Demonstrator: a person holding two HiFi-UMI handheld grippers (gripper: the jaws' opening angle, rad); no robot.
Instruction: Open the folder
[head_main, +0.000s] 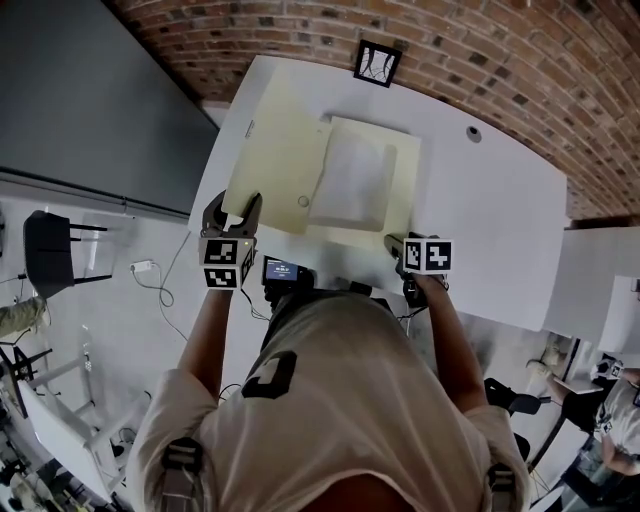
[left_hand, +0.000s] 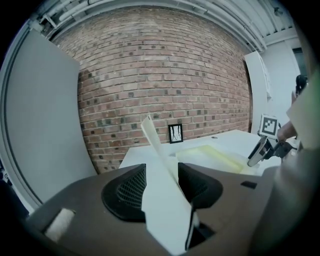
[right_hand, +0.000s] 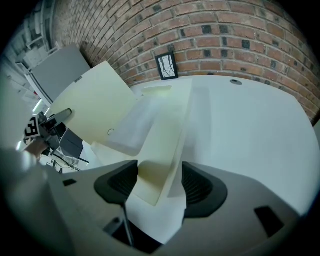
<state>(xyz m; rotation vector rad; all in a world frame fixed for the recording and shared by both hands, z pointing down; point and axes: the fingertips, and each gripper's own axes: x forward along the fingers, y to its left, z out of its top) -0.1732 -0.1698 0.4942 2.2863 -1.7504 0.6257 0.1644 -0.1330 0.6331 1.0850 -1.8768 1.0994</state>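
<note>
Pale yellow card folder (head_main: 402, 200) lying open on white table (head_main: 490, 220) below red brick wall (head_main: 500, 60), front cover (head_main: 280, 150) swung out left and tilted up, left gripper (head_main: 232, 208) pinching that cover's near edge, right gripper (head_main: 397, 246) jaws wide, folder's near corner loose between them

White table (head_main: 490, 200), pale yellow folder (head_main: 405, 180) on it (cover raised), framed card (head_main: 378, 63) at far edge
</note>
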